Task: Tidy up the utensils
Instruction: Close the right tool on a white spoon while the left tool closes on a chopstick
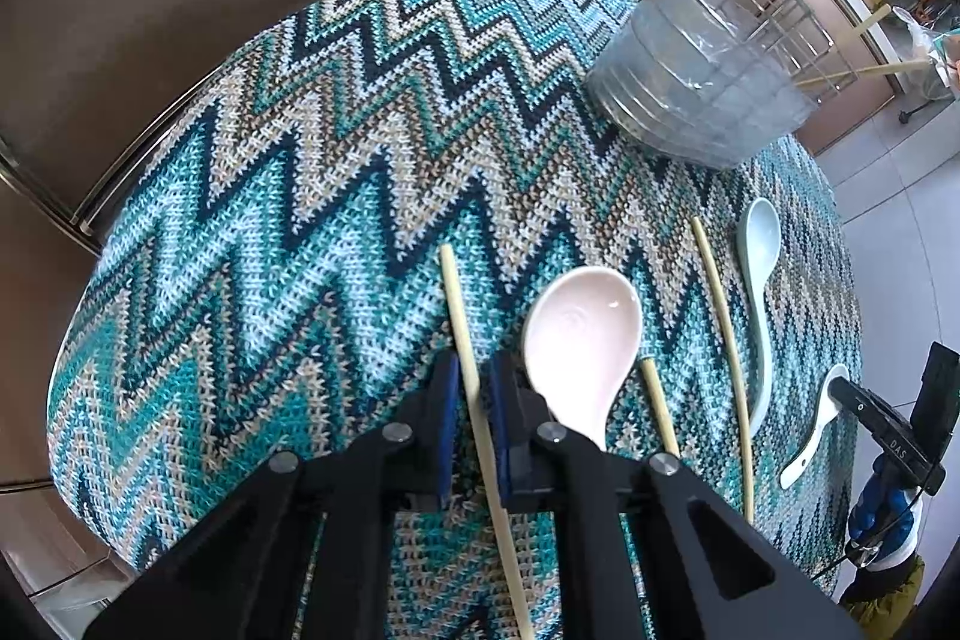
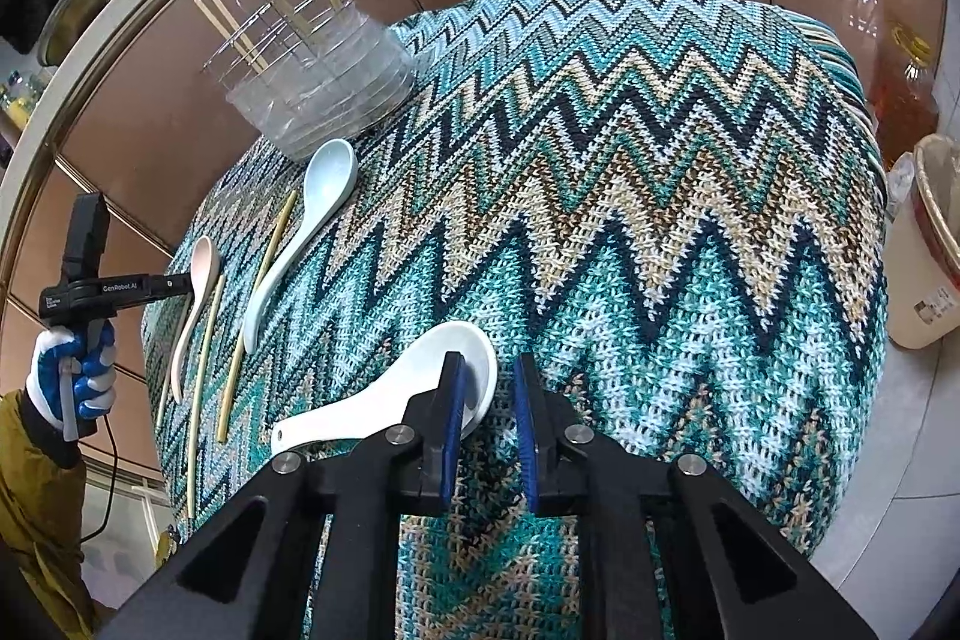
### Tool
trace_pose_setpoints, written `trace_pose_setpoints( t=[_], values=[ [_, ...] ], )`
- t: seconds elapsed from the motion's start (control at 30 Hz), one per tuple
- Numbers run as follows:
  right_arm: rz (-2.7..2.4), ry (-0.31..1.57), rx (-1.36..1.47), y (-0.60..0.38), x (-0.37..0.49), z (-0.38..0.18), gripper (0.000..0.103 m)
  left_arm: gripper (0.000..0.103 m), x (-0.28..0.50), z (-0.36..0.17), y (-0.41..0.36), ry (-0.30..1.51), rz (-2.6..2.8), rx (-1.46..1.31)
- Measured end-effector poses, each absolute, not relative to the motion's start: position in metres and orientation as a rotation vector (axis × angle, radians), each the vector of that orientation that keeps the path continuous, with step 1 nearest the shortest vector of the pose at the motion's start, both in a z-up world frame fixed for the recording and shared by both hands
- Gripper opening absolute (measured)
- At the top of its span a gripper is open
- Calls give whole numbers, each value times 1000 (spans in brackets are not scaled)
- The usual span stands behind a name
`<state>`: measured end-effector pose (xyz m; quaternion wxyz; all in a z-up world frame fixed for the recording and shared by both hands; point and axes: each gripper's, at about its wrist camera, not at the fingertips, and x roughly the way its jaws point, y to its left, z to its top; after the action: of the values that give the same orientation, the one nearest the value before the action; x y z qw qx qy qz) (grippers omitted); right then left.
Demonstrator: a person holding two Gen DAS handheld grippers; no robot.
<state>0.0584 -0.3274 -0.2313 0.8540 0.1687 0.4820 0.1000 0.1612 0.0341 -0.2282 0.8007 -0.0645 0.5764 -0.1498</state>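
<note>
1. Utensils lie on a table with a zigzag cloth [image 1: 288, 196]: spoons and chopsticks.
2. The left gripper [image 1: 474, 400] has its two fingers squeezed tight on one chopstick [image 1: 465, 334]. The stick runs up between the blue pads.
3. A pink spoon [image 1: 579, 334] lies just beside that gripper, on its right in the left wrist view.
4. Further right lie two more chopsticks [image 1: 723, 340] and a pale blue spoon [image 1: 759, 280].
5. The right gripper [image 2: 489, 400] has its fingers close together, with a small gap. Only cloth shows in the gap.
6. A white spoon [image 2: 420, 382] lies by it. Its bowl sits behind the left finger, outside the gap.
7. A clear holder with a wire rack [image 2: 318, 82] stands at the far side of the table. Some chopsticks stand in it.
8. A gloved hand [image 2: 75, 370] holds the left gripper's handle.
</note>
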Motion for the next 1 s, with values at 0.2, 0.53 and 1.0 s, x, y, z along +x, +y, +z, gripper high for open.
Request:
trace_pose_setpoints(
  t=[0.2,0.53,1.0],
  values=[
    [219,1008,334,-321,58,-231,9,7,159,-229,33,1227,-310,-142],
    [204,976,312,-327,45,-221,8,4,149,-217,47,1138,-285,-173],
    [148,911,309,-354,25,-196,5,4,138,-187,73,1010,-259,-229]
  ],
)
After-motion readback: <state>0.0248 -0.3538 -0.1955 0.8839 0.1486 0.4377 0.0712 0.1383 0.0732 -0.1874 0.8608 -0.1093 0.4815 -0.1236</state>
